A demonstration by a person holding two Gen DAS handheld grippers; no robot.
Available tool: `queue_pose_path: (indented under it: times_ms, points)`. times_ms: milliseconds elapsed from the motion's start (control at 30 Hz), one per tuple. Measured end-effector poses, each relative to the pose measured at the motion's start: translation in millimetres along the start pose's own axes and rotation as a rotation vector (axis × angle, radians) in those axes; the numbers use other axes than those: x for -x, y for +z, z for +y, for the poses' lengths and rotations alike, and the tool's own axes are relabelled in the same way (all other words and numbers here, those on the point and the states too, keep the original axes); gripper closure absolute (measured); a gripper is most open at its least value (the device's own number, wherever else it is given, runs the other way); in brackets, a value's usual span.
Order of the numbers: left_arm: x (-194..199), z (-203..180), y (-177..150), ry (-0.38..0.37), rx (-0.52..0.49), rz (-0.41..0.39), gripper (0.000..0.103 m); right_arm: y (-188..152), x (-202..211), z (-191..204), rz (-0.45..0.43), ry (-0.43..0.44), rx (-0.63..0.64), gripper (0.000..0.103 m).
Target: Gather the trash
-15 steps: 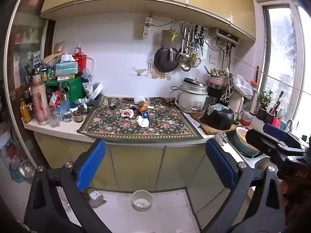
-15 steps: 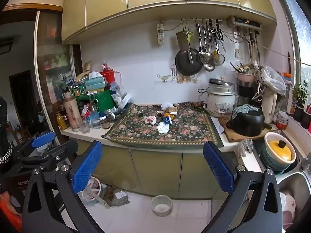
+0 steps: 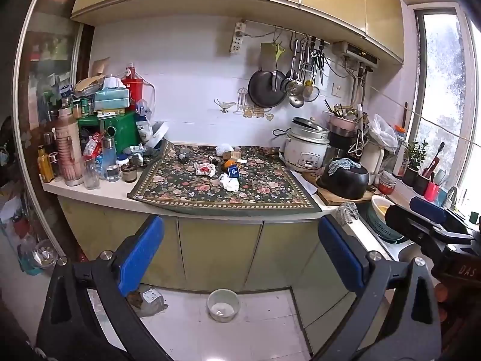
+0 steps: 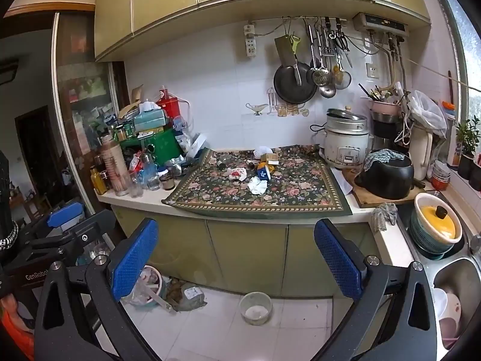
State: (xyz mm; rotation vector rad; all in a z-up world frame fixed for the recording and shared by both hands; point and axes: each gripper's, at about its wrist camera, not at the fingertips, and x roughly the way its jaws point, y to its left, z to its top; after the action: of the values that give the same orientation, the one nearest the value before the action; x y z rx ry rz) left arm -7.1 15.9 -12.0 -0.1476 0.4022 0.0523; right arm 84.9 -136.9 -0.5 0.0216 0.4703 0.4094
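Observation:
Litter lies on a floral cloth [image 3: 186, 192] [image 4: 300, 198] on the kitchen counter: a crumpled white tissue [image 3: 229, 184] [image 4: 258, 186], a red-stained wrapper [image 3: 205, 169] [image 4: 237, 174], a small blue carton [image 3: 234, 171] [image 4: 263, 174], and a white wad [image 3: 224, 149] [image 4: 263, 151] further back. My left gripper [image 3: 240, 240] hangs open in front of the cupboard doors, well short of the counter, with nothing between its blue pads. My right gripper [image 4: 236, 240] is open and empty too. Each one shows at the edge of the other's view: the right gripper [image 3: 427, 213] and the left gripper [image 4: 64, 213].
Bottles, jars and boxes [image 3: 99, 138] crowd the counter's left end. To the right stand a rice cooker [image 3: 306, 150] and a black pot [image 3: 345, 180] on a board, then a sink [image 4: 451, 279] with dishes. On the floor are a small bowl [image 3: 222, 305] and a bagged bin [image 4: 147, 282].
Both grippers stay open and empty. The counter sits slightly higher in the right wrist view; otherwise nothing has visibly moved.

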Motion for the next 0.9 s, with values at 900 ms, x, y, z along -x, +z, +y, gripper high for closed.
queue_pose_path:
  times_ms: [900]
  points:
    - [11, -10, 0, 0.008, -0.009, -0.016, 0.0, 4, 12, 9, -0.005, 0.002, 0.001, 0.0]
